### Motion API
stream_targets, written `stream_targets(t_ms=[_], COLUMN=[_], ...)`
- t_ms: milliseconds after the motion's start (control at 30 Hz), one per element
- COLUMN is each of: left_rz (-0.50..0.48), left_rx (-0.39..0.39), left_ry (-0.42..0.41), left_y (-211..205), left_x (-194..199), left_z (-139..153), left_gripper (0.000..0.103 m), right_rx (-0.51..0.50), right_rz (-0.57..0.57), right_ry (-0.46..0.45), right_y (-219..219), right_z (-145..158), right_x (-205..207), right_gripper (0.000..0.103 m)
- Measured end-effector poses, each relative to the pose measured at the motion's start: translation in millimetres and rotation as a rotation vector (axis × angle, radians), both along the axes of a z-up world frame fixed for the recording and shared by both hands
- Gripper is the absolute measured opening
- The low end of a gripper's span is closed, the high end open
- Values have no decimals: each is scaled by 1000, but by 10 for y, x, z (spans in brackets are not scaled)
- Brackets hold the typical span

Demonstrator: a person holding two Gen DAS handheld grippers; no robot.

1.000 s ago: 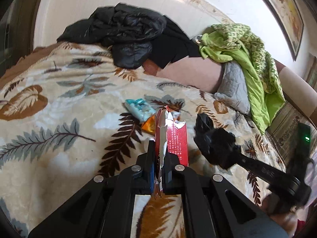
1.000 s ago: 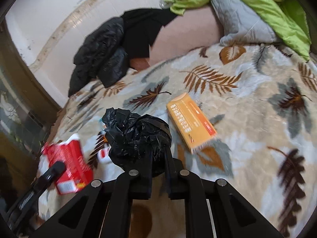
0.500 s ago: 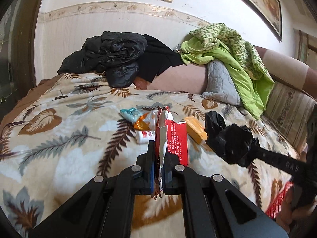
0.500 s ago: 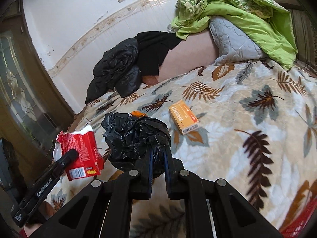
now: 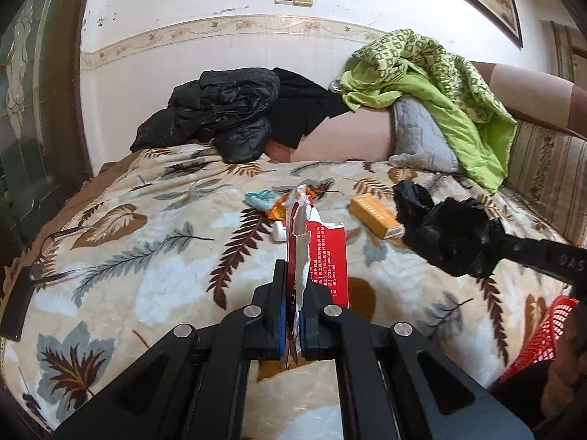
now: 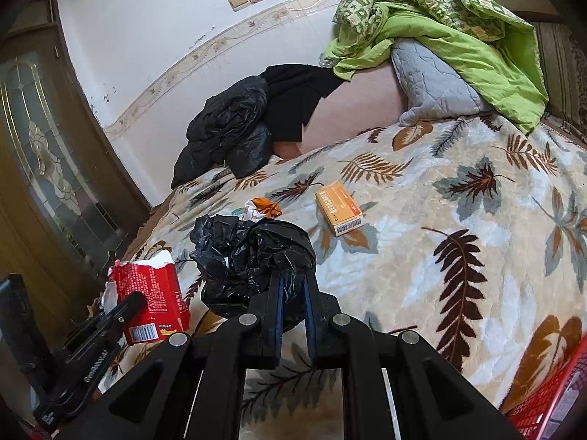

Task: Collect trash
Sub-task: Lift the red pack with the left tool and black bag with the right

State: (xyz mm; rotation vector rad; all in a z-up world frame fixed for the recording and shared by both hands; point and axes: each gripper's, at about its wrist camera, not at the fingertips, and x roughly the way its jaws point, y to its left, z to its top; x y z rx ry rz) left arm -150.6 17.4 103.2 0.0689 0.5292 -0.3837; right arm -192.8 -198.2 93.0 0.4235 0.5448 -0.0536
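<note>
My left gripper [image 5: 292, 282] is shut on a torn red carton [image 5: 326, 260], held upright above the leaf-patterned blanket [image 5: 154, 249]; the same carton [image 6: 154, 293] shows at lower left in the right wrist view. My right gripper [image 6: 291, 286] is shut on a crumpled black plastic bag [image 6: 253, 256], which also appears at the right of the left wrist view as a dark bundle [image 5: 447, 234]. On the blanket lie an orange box [image 6: 339, 207], an orange wrapper [image 6: 266, 208], a teal packet [image 5: 261, 198] and a small white bottle [image 5: 279, 231].
A black jacket [image 5: 220, 117] is piled at the wall. A green quilt [image 5: 440, 88] drapes over a grey pillow [image 5: 422, 139] at the bed's head. A red mesh basket [image 5: 543, 333] stands at the lower right, beside the bed. A dark glazed door [image 6: 47, 154] is on the left.
Both grippers have drawn back from the bed and risen a little, carrying the red carton and the black bag. More of the blanket, the orange box and the red basket have come into view.
</note>
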Motion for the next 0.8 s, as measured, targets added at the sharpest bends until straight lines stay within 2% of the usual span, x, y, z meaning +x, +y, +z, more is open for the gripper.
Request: stream_targets(t_ms=[267, 800], left_rz=[35, 47], left_rx=[13, 0], left_ry=[14, 21], left_y=[21, 72], left_x=[145, 228], left_z=[-68, -79], left_gripper=[4, 4], right_rx=[2, 1], right_rz=[4, 20], right_ry=[10, 22], right_y=[22, 69], right_z=[-30, -65], right_x=[72, 162], right_gripper=[11, 11])
